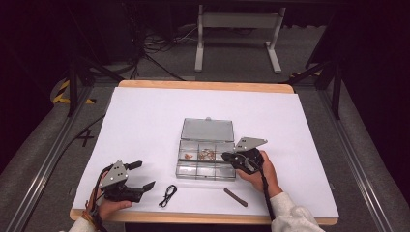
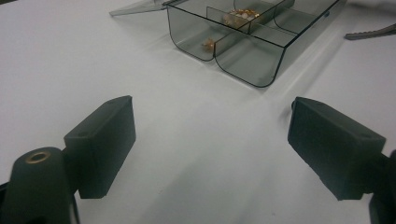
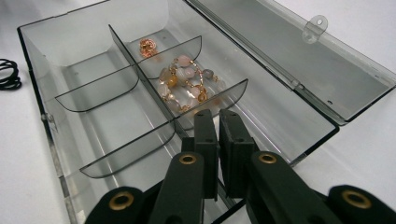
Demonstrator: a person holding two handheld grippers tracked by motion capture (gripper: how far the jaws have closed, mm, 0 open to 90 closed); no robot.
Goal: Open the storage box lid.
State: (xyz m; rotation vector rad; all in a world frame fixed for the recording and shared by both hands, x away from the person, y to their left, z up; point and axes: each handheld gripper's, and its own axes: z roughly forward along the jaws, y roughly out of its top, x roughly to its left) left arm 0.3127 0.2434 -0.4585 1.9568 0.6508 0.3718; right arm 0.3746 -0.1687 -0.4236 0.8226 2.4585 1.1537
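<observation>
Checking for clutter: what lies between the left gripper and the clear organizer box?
Bare white table cover, seen in the left gripper view between the left gripper and the organizer box.

Too small to identify from the high view: dark stick and black loop; loop cut off at right gripper view's left edge.

White table sheet: clear compartment box, lid open, beads inside. My right gripper at its right edge, jaws together. My left gripper spread wide, near black cord. Dark stick by my right wrist.
</observation>
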